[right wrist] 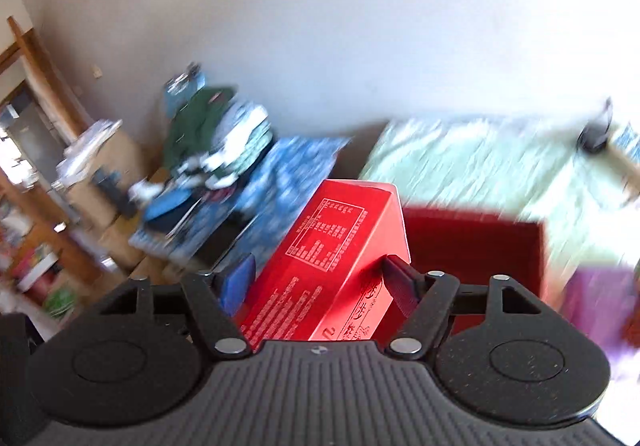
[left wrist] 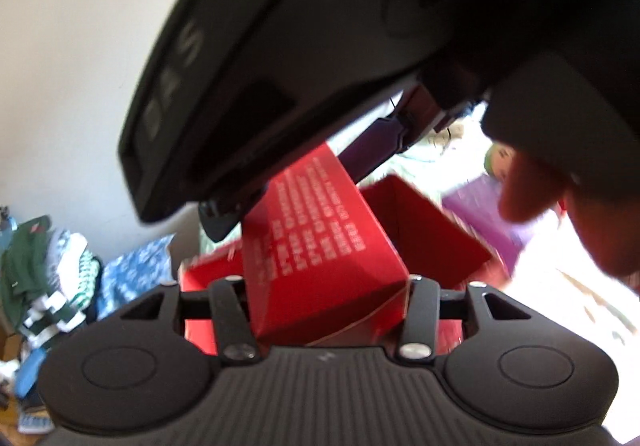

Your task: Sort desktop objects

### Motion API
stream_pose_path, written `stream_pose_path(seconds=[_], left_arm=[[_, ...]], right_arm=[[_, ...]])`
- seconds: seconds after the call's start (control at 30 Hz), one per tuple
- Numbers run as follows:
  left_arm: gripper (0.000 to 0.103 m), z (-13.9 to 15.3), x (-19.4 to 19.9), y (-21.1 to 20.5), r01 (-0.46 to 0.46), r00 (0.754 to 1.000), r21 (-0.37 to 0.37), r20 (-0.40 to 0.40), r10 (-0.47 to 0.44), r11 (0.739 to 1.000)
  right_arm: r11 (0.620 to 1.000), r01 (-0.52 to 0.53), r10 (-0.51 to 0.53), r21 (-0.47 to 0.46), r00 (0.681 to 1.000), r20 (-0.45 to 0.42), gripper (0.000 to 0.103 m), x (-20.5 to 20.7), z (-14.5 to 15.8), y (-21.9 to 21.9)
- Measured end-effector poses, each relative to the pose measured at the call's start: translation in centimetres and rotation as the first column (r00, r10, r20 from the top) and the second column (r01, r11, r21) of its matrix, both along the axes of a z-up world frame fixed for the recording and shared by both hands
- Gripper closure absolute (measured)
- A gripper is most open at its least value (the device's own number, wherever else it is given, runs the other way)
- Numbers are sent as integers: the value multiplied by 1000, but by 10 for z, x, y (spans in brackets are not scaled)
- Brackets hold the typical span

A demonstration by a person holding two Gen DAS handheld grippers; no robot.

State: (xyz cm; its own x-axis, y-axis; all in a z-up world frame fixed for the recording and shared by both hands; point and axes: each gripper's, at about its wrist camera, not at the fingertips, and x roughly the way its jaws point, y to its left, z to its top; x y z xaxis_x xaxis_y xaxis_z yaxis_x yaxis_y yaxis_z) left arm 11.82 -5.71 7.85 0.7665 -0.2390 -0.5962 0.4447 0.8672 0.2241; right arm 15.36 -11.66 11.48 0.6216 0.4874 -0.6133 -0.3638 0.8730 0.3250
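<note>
Right claw (right wrist: 316,278) clamps red box (right wrist: 328,258); left claw's fingertips hidden.

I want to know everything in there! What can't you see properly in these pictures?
- Left wrist view: the left gripper's fingertips, hidden by the red box; the right gripper blocks much of the room.
- Right wrist view: the box's white print is too blurred to read.
- Right wrist view: the purple thing is smeared and cut off.

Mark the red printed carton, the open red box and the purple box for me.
red printed carton (right wrist: 320,258): right wrist view, on the printed side panel.
open red box (right wrist: 472,242): right wrist view, on the dark inner wall.
purple box (left wrist: 476,214): left wrist view, on the top face.
</note>
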Motion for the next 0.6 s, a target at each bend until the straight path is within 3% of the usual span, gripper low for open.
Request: stream_pose_path(seconds=[0.07, 0.23, 0.6], left_arm=[[54, -7, 30, -5, 4, 1000, -7, -29, -4, 1000], [53, -44, 71, -14, 5, 992, 13, -128, -4, 1000], [53, -85, 92, -2, -23, 962, 6, -271, 24, 1000]], right_arm=[[999, 22, -22, -28, 1000, 11, 33, 25, -9, -4], [998, 41, -46, -53, 995, -89, 35, 71, -48, -9], [997, 32, -47, -64, 970, -239, 36, 94, -92, 13]])
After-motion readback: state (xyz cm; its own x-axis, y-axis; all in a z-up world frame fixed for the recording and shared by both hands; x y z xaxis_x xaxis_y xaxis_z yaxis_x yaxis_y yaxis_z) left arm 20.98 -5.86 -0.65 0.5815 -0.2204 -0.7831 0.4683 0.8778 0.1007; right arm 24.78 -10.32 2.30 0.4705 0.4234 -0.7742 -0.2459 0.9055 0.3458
